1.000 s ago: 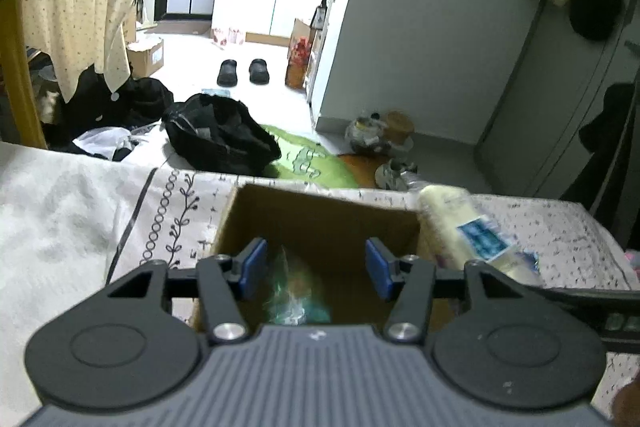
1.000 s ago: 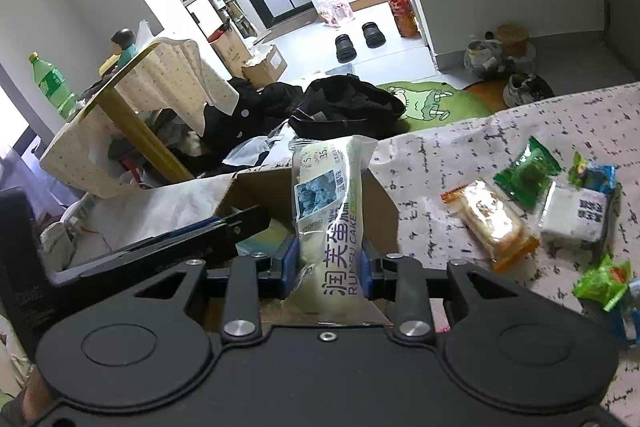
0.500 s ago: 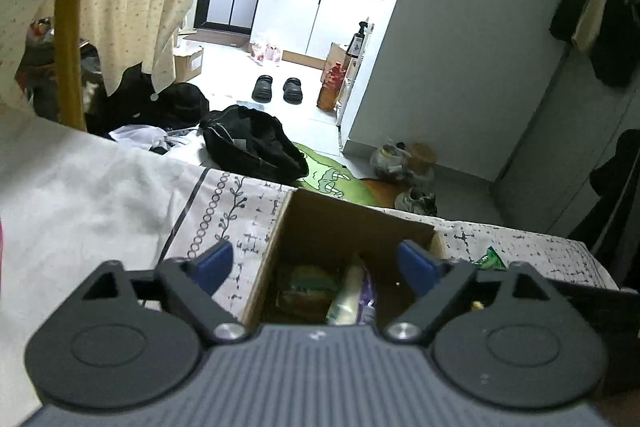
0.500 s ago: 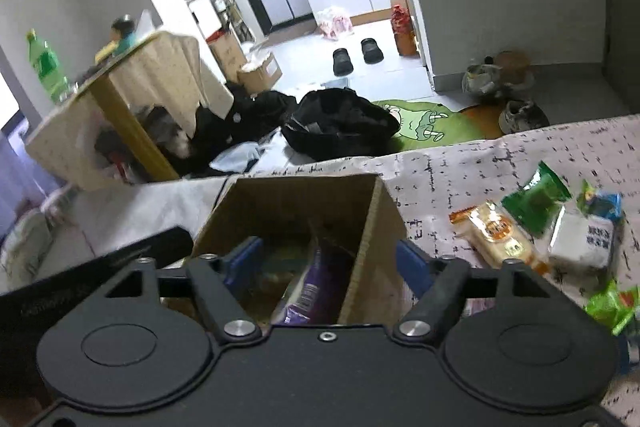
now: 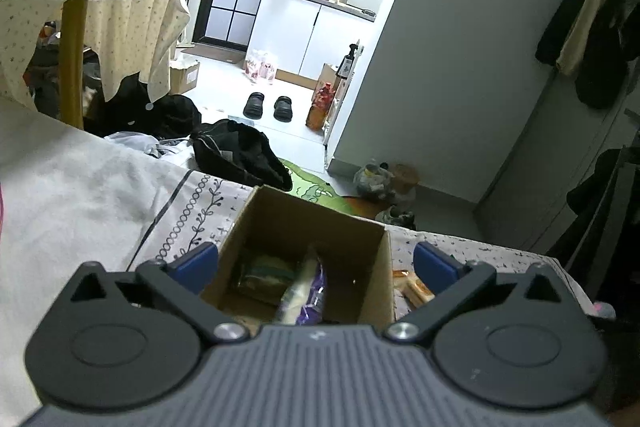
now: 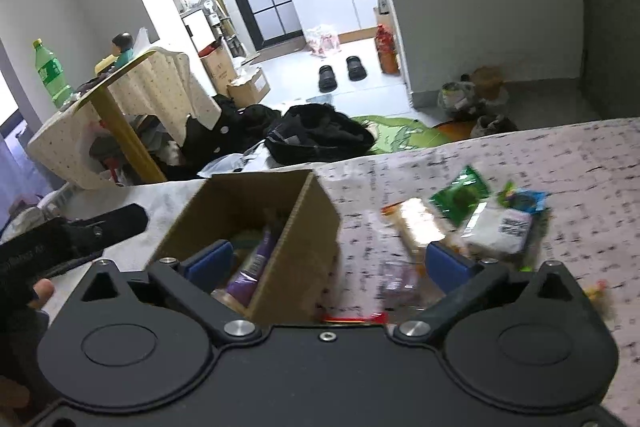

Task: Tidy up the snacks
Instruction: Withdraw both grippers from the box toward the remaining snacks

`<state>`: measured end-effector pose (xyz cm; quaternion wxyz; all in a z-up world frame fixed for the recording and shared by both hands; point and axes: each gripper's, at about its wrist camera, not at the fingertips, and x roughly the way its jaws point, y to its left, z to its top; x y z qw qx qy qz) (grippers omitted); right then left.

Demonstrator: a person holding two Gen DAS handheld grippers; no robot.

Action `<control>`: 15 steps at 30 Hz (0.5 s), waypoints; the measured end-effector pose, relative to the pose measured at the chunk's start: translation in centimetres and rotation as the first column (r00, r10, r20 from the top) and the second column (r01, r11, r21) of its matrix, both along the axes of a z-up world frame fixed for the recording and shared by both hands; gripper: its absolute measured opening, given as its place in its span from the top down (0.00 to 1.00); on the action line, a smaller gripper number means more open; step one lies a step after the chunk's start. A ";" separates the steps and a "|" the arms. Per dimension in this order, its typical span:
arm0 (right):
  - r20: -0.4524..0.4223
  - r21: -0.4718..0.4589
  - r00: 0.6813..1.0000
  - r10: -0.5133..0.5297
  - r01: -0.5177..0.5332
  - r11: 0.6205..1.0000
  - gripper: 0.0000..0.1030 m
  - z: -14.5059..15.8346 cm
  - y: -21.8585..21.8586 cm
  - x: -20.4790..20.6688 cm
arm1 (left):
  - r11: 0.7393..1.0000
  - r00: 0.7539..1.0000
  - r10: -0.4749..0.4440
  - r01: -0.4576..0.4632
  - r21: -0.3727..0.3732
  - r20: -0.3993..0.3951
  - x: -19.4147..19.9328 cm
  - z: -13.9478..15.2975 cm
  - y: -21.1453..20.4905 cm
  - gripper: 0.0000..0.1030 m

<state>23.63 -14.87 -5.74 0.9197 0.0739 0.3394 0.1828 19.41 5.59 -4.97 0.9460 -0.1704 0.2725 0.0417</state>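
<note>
Left tongs (image 5: pixel 316 261): open wide, nothing in them, up above the brown box (image 5: pixel 280 211). Right tongs (image 6: pixel 330 261): open wide too, nothing in them, half over the right wall of the box and half over the patterned cloth (image 6: pixel 540 155).

Inside the box: a purple pack (image 5: pixel 310 287) standing on its end, plus a flat pack (image 5: pixel 264 267) beside it. Out on the cloth, to the right of the box: a green pack (image 6: pixel 460 195), a white pack (image 6: pixel 500 227) and an orange pack (image 6: pixel 416 223), close together and a bit blurry. Probably more packs to put away.

Could go wrong from here:
- Bumping the thin box wall with the right tongs and tipping or sliding the box.
- Grabbing two packs at once, with them lying so close.
- Squashing a soft pack by squeezing too hard.
- Dropping a slippery wrapper short of the box.

Best to go slow, pick one pack, pinch near its middle.
</note>
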 end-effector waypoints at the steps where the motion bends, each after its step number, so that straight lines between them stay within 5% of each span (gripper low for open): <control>1: 0.005 -0.004 1.000 0.002 -0.002 1.000 0.00 0.1 -0.4 -0.2 | 1.000 1.000 0.000 0.000 -0.003 0.002 -0.2 0.0 -0.1 0.00; 15: 0.036 -0.057 0.999 -0.038 0.040 0.998 0.00 1.3 -6.3 -3.2 | 0.983 0.983 -0.176 0.173 -0.058 -0.045 -2.9 -0.4 -2.5 0.00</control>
